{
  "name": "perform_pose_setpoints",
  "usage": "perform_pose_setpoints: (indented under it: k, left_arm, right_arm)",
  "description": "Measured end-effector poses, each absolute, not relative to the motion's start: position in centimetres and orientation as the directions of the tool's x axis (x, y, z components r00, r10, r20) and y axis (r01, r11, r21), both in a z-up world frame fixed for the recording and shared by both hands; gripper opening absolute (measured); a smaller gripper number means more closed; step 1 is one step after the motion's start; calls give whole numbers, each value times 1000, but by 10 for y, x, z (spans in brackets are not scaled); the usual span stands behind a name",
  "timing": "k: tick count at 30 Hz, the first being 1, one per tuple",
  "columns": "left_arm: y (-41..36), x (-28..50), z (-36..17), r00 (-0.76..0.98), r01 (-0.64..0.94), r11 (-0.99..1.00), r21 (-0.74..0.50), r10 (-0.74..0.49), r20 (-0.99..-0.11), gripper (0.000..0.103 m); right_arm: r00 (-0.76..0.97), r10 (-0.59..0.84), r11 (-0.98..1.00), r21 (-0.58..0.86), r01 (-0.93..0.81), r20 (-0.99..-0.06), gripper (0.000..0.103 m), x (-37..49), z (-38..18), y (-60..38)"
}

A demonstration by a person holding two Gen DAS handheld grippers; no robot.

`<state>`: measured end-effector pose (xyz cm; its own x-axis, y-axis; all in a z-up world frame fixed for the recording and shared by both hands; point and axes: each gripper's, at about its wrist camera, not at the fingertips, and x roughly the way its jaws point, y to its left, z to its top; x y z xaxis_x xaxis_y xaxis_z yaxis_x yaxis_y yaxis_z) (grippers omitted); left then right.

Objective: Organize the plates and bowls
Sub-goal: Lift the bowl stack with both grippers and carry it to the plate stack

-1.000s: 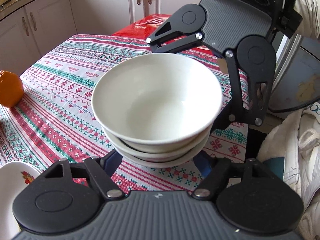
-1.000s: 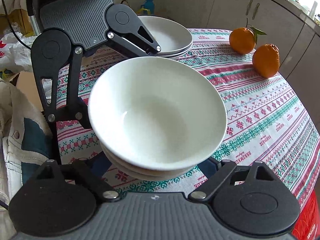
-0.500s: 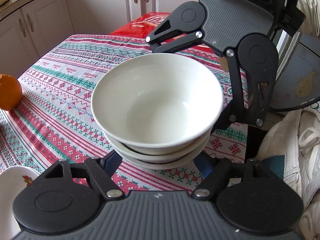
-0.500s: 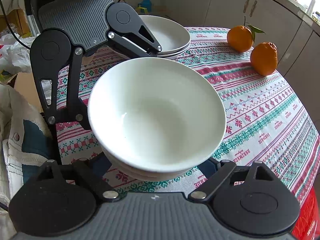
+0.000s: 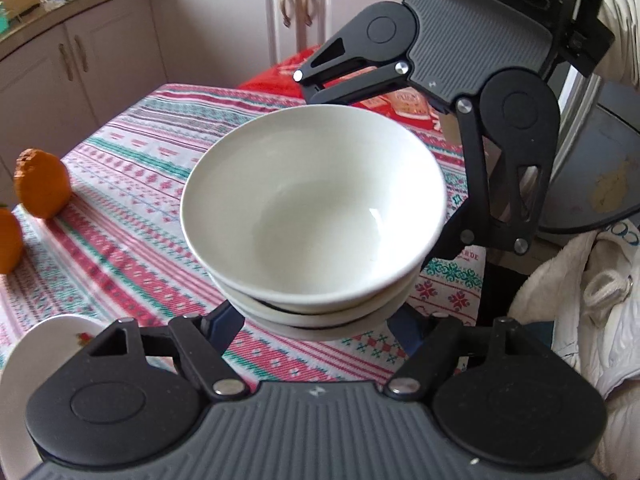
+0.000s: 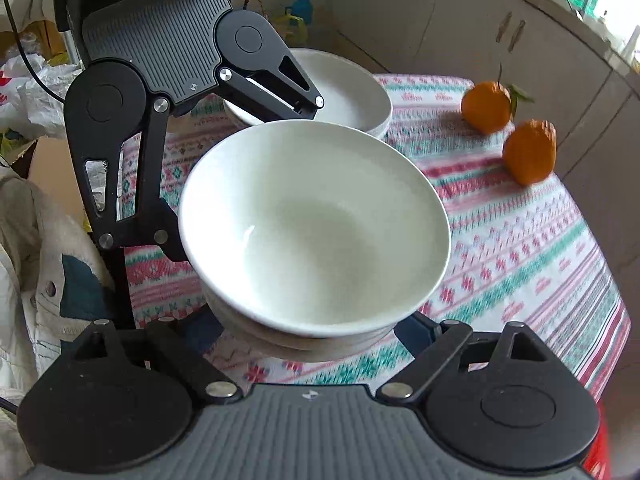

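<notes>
Three nested bowls (image 5: 316, 216) at frame centre, above tablecloth (image 5: 132, 200). Left gripper (image 5: 316, 322) and right gripper (image 6: 308, 330) each clamp the stack. Two oranges (image 6: 486, 106) at 2 o'clock.

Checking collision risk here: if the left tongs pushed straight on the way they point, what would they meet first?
The stack of white bowls already sits between the left tongs. Beyond it stand the right tongs.

Table (image 6: 520, 248) – oranges (image 6: 530, 152), plates (image 6: 352, 92).
</notes>
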<state>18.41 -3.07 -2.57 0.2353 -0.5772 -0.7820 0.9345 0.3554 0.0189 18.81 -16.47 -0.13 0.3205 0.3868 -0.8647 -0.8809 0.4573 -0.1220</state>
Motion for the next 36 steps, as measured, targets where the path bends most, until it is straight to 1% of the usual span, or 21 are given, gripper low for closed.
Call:
perform_pose_setpoints:
  k: [5, 13, 23, 36]
  left_arm:
    - [-3, 189, -9, 290, 914, 404, 41, -580, -761, 77]
    - [46, 201, 6, 387, 861, 502, 86, -534, -752, 77]
    - [93, 228, -3, 441, 795, 599, 96, -462, -769, 77]
    - [117, 247, -20, 425, 781, 619, 77, -438, -792, 77]
  right_arm:
    - [340, 399, 409, -166, -897, -852, 93, 195, 18, -140]
    - [328, 446, 315, -196, -928, -833, 93, 222, 30, -87]
    - [265, 478, 220, -177, -959, -837, 93, 268, 15, -30]
    - [218, 481, 224, -121, -967, -849, 93, 290, -8, -8]
